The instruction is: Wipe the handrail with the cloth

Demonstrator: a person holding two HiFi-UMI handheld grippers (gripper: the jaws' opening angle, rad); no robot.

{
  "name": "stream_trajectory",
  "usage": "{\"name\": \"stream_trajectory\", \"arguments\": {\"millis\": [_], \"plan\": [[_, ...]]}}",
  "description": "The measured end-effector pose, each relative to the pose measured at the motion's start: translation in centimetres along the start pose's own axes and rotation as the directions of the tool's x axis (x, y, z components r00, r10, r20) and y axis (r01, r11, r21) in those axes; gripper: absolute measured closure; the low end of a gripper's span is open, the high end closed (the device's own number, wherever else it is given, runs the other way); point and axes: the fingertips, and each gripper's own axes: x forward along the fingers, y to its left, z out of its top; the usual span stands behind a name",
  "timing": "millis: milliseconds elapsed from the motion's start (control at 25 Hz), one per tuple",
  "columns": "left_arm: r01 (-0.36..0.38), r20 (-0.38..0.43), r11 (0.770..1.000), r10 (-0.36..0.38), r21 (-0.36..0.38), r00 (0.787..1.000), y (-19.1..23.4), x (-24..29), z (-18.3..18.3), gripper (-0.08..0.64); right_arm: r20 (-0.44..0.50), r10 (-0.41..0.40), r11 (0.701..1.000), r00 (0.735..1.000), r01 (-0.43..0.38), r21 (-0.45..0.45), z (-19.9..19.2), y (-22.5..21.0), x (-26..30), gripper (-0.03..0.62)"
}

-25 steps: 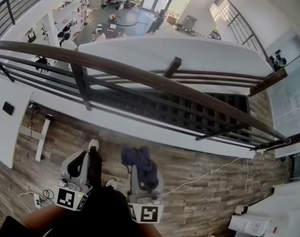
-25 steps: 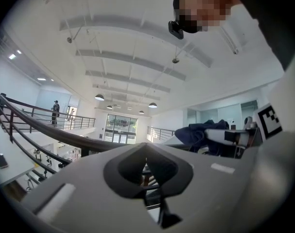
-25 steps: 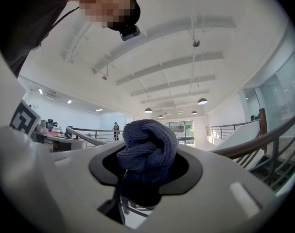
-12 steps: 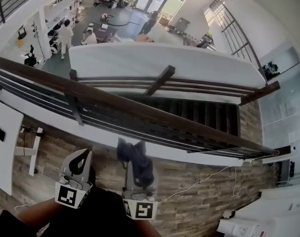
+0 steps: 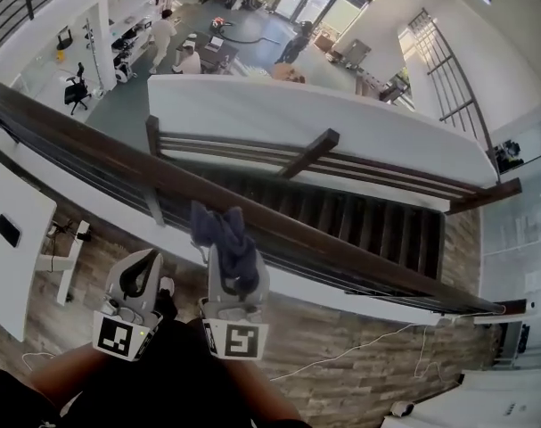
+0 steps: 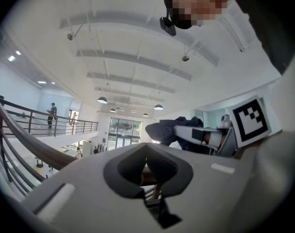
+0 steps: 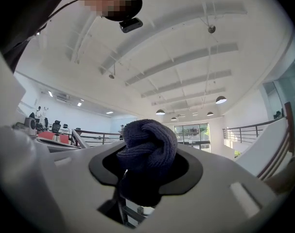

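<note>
Scene: a dark wooden handrail [image 5: 341,252] ran across the head view from the upper left to the lower right, with a stairwell and an open hall behind it.
Right gripper: the right gripper [image 5: 233,261] sat at lower centre of the head view, jaws clenched on a bunched dark blue cloth [image 5: 218,230].
Right gripper's own view: the cloth [image 7: 147,144] filled the jaw opening at centre frame and bulged out above it as a knotted wad.
Left gripper: the left gripper [image 5: 143,270] sat at lower left, beside the right one; its jaws were drawn together with nothing between them.
Cloth and rail: the top of the cloth overlapped the rail's near edge left of centre. Whether it was touching the wood could not be told.
Step in hand: probably the approach, bringing the cloth up to the rail; no wiping stroke seemed to have begun.
Next move: the cloth likely had to be pressed onto the top of the rail and drawn along it, toward the lower right or the upper left.
Care needed: the grip should stay firm, since a loose wad could drag free on the wood.
</note>
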Motion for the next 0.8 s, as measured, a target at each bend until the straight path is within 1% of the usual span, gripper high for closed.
{"name": "stream_trajectory", "arguments": {"millis": [200, 360, 480, 600, 800], "plan": [[-0.113, 0.017, 0.994, 0.113, -0.008, 0.993, 3.0, 0.3, 0.7, 0.56, -0.027, 0.095, 0.995, 0.995, -0.095, 0.023, -1.9, 2.1, 5.3, 0.414], [-0.148, 0.037, 0.989, 0.148, -0.009, 0.988, 4.3, 0.2, 0.8, 0.56, -0.064, 0.144, 0.99, 0.988, -0.142, 0.024, -3.8, 4.3, 9.1, 0.414], [-0.161, 0.037, 0.987, 0.161, -0.001, 0.986, 5.3, -0.1, 0.6, 0.56, -0.092, 0.153, 0.988, 0.984, -0.152, 0.02, -5.8, 5.5, 11.7, 0.414], [-0.182, 0.024, 0.983, 0.182, -0.011, 0.983, 6.7, -0.6, 0.3, 0.56, -0.132, 0.154, 0.988, 0.979, -0.155, 0.003, -7.7, 6.4, 13.3, 0.413], [-0.185, 0.014, 0.982, 0.186, -0.035, 0.982, 8.4, -0.7, -0.1, 0.56, -0.214, 0.106, 0.994, 0.971, -0.109, -0.006, -10.9, 6.6, 14.4, 0.414]]}}
